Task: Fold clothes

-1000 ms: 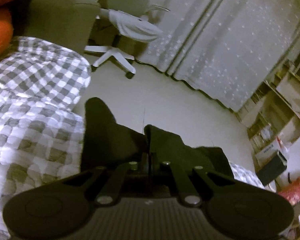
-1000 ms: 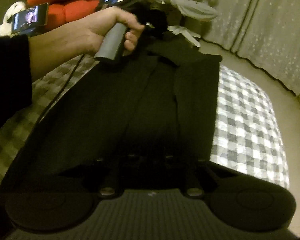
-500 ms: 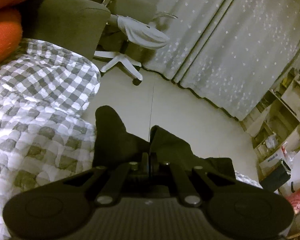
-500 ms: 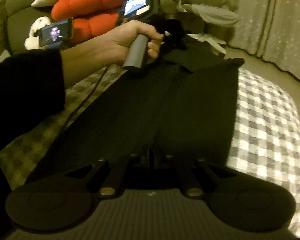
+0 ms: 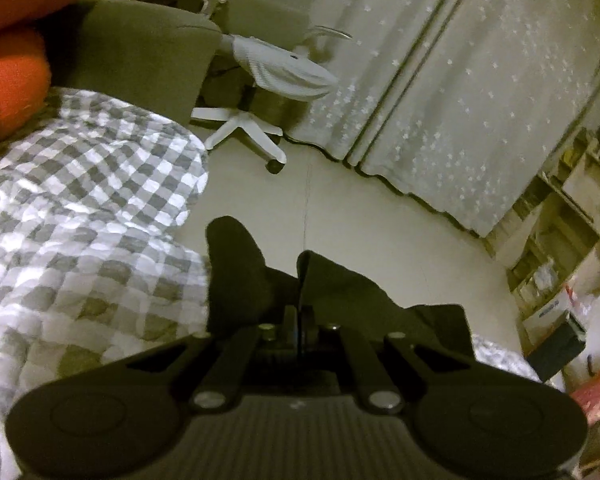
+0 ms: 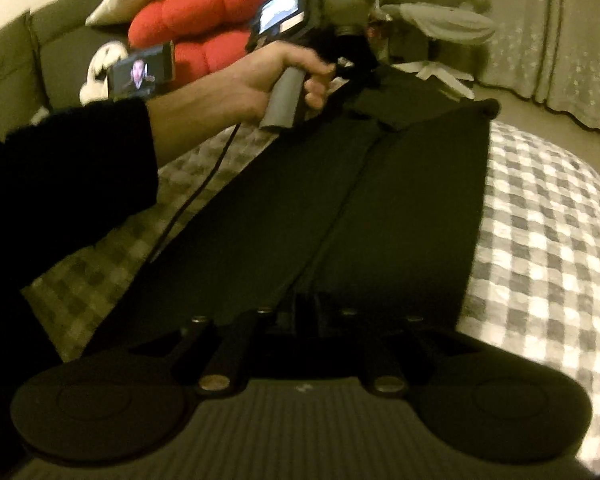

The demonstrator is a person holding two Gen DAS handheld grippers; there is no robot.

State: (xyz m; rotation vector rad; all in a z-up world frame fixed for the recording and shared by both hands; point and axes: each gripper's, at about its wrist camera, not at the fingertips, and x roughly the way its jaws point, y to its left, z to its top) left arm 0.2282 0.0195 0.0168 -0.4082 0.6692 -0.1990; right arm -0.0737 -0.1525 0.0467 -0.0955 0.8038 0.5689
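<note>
A black garment point(image 6: 340, 208) is stretched taut above the checked quilt point(image 6: 540, 232), running from my right gripper to the left one. My right gripper point(image 6: 306, 312) is shut on its near edge, the cloth rising away in two long panels. My left gripper point(image 5: 299, 320) is shut on the far edge; black folds point(image 5: 240, 272) bunch up on both sides of its fingers. In the right wrist view a hand point(image 6: 276, 76) holds the left gripper's handle at the garment's far end.
The checked quilt point(image 5: 80, 208) covers the bed under the cloth. Red cushions point(image 6: 204, 28) and a phone point(image 6: 144, 72) lie by a sofa. An office chair point(image 5: 260, 80), star-patterned curtains point(image 5: 460, 100), pale floor point(image 5: 360, 220) and shelves point(image 5: 560, 248) lie beyond.
Both grippers have lifted and pulled the black garment tighter. The hand with the left gripper has moved up and away, and the views tilt toward the far side of the room.
</note>
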